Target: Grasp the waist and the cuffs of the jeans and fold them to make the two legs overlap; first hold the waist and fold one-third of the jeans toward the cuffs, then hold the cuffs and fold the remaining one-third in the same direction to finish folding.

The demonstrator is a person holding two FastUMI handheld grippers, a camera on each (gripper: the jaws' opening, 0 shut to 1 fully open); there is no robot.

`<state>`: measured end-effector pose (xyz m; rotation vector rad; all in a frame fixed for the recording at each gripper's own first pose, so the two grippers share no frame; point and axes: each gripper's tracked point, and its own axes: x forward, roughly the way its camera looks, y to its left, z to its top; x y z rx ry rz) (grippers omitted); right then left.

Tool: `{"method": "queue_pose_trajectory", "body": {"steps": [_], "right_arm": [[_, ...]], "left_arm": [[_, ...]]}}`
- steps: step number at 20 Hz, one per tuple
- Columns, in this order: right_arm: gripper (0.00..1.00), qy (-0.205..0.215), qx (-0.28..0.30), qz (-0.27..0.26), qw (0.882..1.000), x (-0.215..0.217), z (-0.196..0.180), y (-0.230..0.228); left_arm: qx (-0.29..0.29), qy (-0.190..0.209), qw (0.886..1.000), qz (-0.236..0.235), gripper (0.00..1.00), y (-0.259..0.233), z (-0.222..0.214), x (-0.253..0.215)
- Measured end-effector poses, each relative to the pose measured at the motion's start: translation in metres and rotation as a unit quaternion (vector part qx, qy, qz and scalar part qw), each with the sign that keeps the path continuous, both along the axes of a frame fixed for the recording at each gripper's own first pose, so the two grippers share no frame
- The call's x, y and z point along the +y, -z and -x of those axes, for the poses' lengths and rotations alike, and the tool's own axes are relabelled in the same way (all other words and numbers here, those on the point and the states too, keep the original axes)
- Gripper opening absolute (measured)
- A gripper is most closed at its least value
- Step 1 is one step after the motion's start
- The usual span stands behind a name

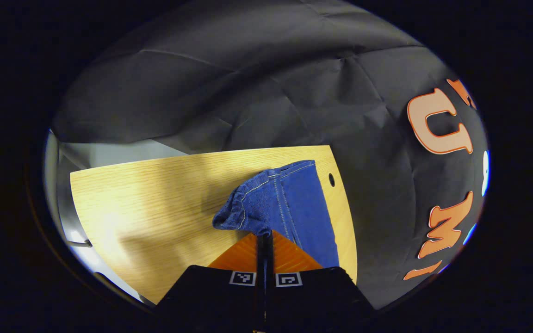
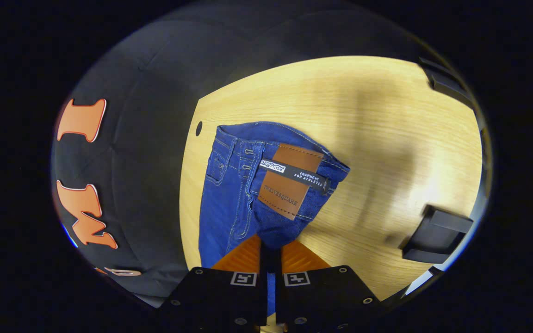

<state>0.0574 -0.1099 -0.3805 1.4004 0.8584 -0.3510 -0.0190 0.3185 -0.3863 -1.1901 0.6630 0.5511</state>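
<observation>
- One pair of blue jeans (image 2: 229,194), lying on the wooden table (image 2: 387,138) along the edge nearest the booth's black cloth wall (image 1: 248,92); I hold an end in each claw
- Waist end: the waistband with its brown leather patch (image 2: 289,180) is bunched and pulled toward my right gripper (image 2: 270,252), whose orange fingers (image 2: 243,256) are closed on the denim just below the patch
- Cuff end: the stitched hem of the cuff (image 1: 266,194) is gathered into my left gripper (image 1: 265,238), its orange fingers (image 1: 289,254) pressed together on the fabric; the leg runs off to the right of the claw, flat on the board
- Step in hand, as I judge it: the first one, waist and cuffs both grasped for laying one leg over the other; whether the legs already overlap I cannot tell, since the middle of the garment is out of sight
- Next move calls for: both grips kept firm, the two ends lifted and carried sideways together so the fold stays straight along the seam, then set down level; an uneven pull would twist the legs
- Surface: pale wood grain, bare beside the jeans, with a small dark round hole (image 1: 331,179) near the corner by the cloth
- Room: creased black cloth behind the table, a dark boxy fixture (image 2: 435,233) at the table's far side in the right gripper view, soft shadows across the board
</observation>
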Motion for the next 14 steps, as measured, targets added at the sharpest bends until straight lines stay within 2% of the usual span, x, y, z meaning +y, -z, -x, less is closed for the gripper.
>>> {"method": "queue_pose_trajectory", "body": {"steps": [8, 11, 14], "right_arm": [[0.07, -0.037, 0.023, -0.028, 0.999, -0.020, -0.003, -0.031], [0.07, -0.053, 0.035, -0.022, 0.998, -0.024, -0.008, -0.036], [0.07, -0.049, 0.057, -0.014, 0.997, -0.023, -0.012, -0.036]], "left_arm": [[0.008, -0.025, 1.000, -0.017, 0.01, -0.066, -0.004, -0.007], [0.027, -0.018, 0.999, -0.018, 0.01, -0.075, -0.016, -0.006], [0.054, 0.007, 0.998, -0.017, 0.01, -0.073, -0.041, -0.003]]}}
